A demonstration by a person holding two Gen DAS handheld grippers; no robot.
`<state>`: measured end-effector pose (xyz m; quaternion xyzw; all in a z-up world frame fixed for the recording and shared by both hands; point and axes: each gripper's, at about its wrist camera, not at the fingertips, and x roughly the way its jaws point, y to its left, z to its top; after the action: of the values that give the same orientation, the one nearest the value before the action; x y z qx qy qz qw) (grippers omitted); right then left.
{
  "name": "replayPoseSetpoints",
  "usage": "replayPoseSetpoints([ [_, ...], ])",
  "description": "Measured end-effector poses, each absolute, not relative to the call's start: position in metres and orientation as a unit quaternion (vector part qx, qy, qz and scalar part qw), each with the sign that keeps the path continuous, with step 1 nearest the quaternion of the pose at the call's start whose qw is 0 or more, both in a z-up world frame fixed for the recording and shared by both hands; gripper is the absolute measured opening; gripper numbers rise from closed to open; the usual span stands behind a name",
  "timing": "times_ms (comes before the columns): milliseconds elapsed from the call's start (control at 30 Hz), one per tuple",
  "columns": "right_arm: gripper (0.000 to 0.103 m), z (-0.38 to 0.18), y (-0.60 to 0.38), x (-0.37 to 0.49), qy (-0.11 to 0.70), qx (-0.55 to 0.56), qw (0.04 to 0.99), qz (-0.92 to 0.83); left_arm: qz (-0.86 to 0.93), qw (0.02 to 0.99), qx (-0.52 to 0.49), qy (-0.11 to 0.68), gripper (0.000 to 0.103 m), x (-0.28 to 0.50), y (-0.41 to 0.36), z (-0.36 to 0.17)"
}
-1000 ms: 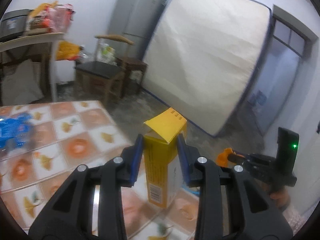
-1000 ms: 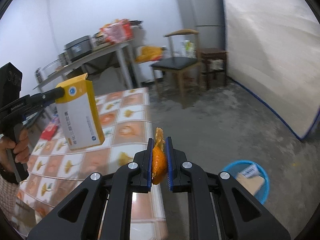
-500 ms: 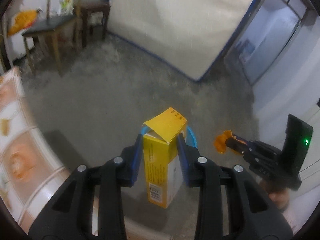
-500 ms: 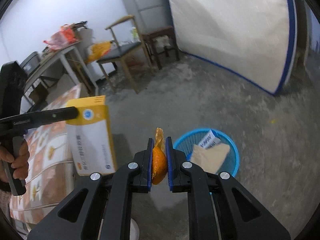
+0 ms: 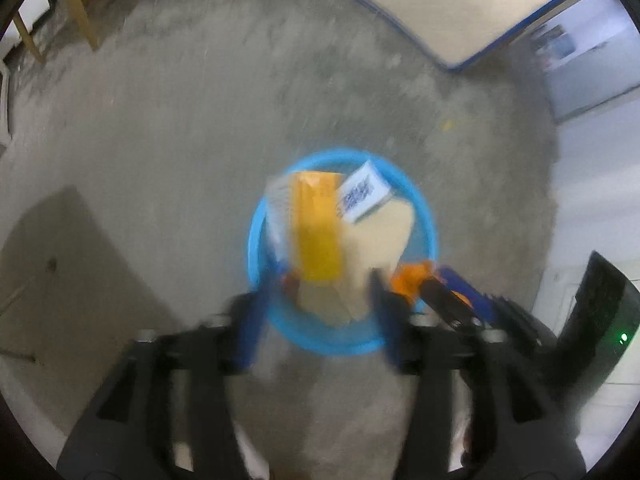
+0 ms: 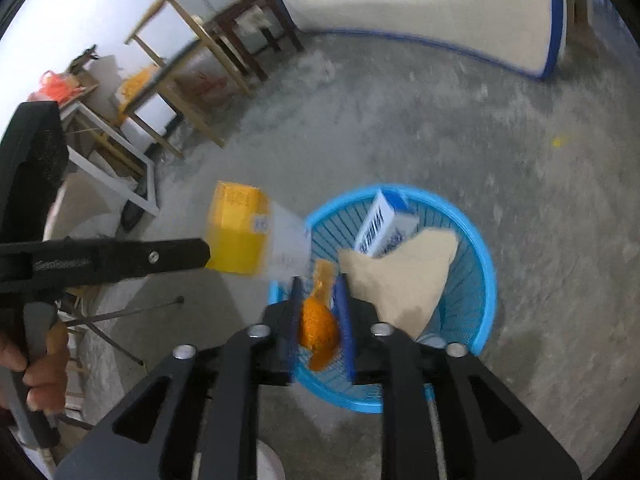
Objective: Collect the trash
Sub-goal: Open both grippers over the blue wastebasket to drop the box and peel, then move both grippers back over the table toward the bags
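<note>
**Two grippers over the bin, one box dropping**

While both grippers hang above the blue basket (image 6: 486,276) on the concrete floor, the yellow box (image 5: 316,226) appears blurred and loose at the centre of the left wrist frame, over the basket's mouth. The left gripper (image 5: 316,312) has its fingers spread wide with nothing between them, so the box looks released and falling in. In the right wrist frame the same box sits left of centre, just off the tip of the left gripper and beside the basket rim.

The right gripper (image 6: 318,312) is clenched on an orange peel (image 6: 318,330), held low in the frame directly over the basket, apparently so a simple release drops it in. A blue-and-white carton (image 6: 384,224) and a tan paper piece (image 6: 404,276) already lie inside.
</note>
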<state>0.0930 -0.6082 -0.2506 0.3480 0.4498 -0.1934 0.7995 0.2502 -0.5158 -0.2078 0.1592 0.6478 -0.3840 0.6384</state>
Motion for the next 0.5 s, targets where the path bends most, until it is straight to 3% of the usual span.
replayPoseSetpoints([
  [33,0.047,-0.263,-0.611,0.094,0.463,0.35,0.788,-0.205,-0.378,0.633,0.157,0.657,0.059,0.251,-0.515,-0.215],
  [233,0.057,-0.268,-0.611,0.083,0.448,0.358,0.792,-0.211,-0.396,0.632,0.147,0.65,0.067,0.252,-0.505,-0.201],
  [500,0.058,-0.242,-0.601,0.055,0.416,0.37,0.801,-0.221,-0.413,0.659,0.121,0.616,0.07,0.25,-0.474,-0.138],
])
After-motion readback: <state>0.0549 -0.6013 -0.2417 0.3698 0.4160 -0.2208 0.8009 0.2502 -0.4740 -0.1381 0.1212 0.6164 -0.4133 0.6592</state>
